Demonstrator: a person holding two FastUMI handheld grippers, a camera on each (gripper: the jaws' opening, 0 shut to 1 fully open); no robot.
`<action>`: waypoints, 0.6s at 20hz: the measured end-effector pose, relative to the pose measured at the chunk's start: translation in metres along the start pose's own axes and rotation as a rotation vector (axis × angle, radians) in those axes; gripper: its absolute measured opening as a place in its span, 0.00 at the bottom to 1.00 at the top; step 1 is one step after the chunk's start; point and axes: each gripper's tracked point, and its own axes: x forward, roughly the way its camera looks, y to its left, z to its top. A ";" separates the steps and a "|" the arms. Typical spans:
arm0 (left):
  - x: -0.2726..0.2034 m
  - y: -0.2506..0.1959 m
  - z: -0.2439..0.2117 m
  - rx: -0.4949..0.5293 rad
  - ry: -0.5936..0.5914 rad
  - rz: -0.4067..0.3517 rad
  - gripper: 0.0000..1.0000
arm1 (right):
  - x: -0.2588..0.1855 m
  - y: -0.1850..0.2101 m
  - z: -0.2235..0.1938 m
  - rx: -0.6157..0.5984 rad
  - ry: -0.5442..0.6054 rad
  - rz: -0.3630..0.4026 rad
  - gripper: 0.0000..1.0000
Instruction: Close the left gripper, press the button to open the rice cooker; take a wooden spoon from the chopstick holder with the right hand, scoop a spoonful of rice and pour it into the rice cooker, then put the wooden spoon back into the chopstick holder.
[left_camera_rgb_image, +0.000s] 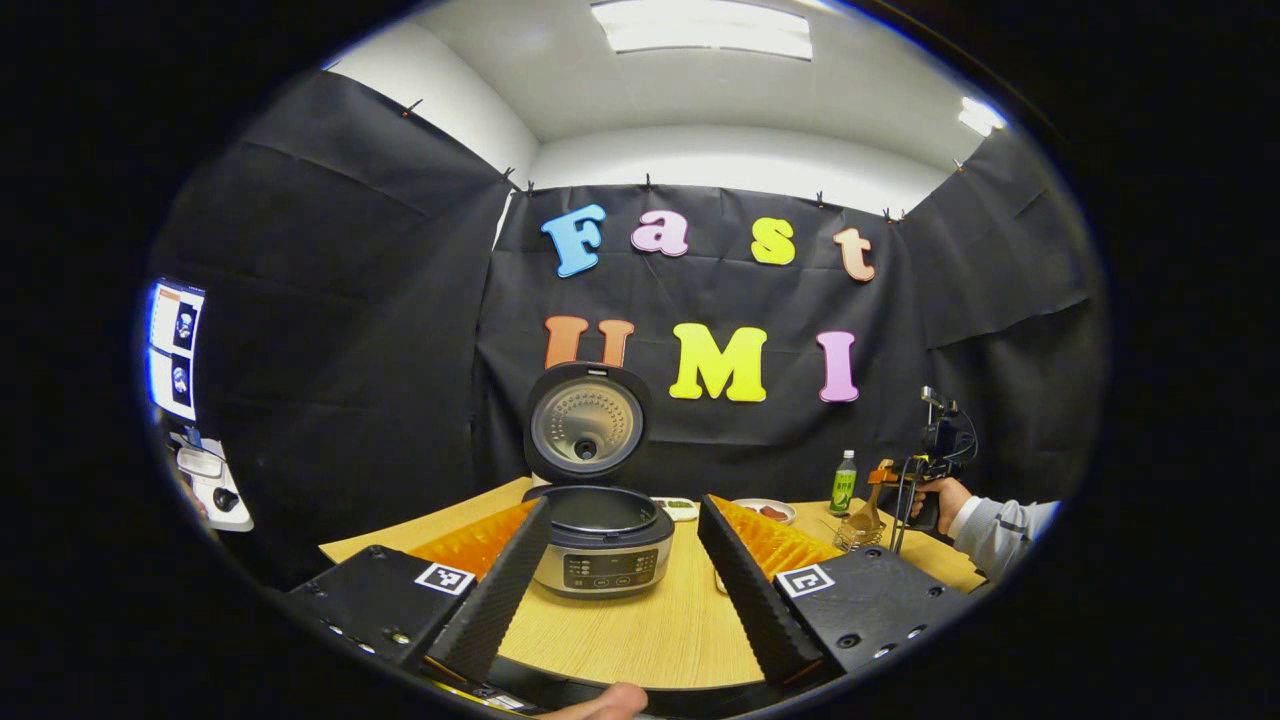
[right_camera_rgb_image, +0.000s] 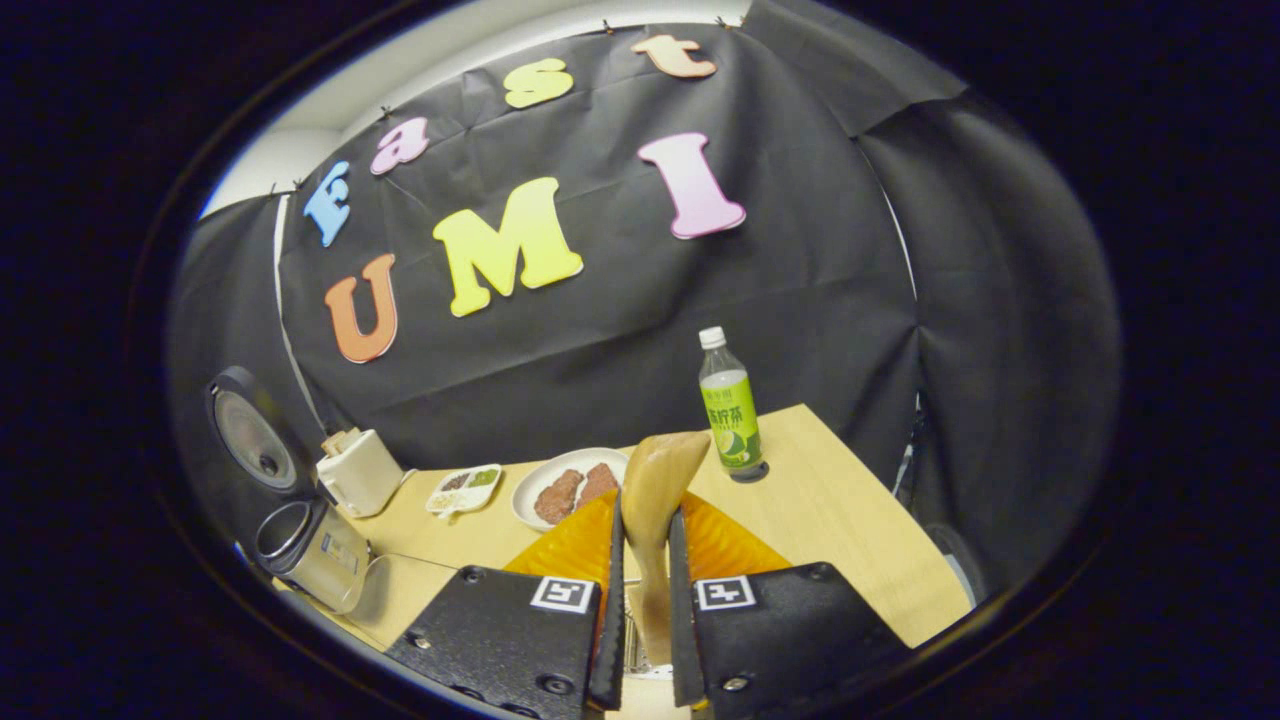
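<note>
Right gripper view looks along the right hand-held gripper (right_camera_rgb_image: 647, 560), whose two fingers are pinched on the handle of the wooden spoon (right_camera_rgb_image: 660, 480) — the bowl stands upright above the fingertips, in front of the green bottle (right_camera_rgb_image: 731, 410). The spoon reads as light, stiff and smooth-surfaced, so it will likely pivot if gripped too near one end; a hold low on the handle, as here, leaves the bowl free for scooping. Left of the bottle sits a plate (right_camera_rgb_image: 568, 487), and farther left the rice cooker (right_camera_rgb_image: 305, 545) with its lid raised.

In the left gripper view, the left hand-held gripper (left_camera_rgb_image: 620, 545) is spread, its fingers flanking the rice cooker (left_camera_rgb_image: 603, 545) on the bench (left_camera_rgb_image: 660, 630). Right of the cooker, the chopstick holder (left_camera_rgb_image: 858, 533) stands beside the person's hand (left_camera_rgb_image: 940, 497) — the spoon is just at it, and whether it is clear of the holder cannot be told.
</note>
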 end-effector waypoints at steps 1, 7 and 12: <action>-0.001 0.001 0.000 0.001 0.000 -0.002 0.94 | -0.006 0.004 0.007 -0.022 -0.018 -0.007 0.24; -0.011 0.004 0.014 -0.018 -0.036 -0.043 0.94 | -0.041 0.042 0.042 -0.156 -0.086 -0.036 0.24; -0.017 0.004 0.018 -0.046 -0.036 -0.085 0.94 | -0.058 0.097 0.043 -0.175 -0.099 0.018 0.24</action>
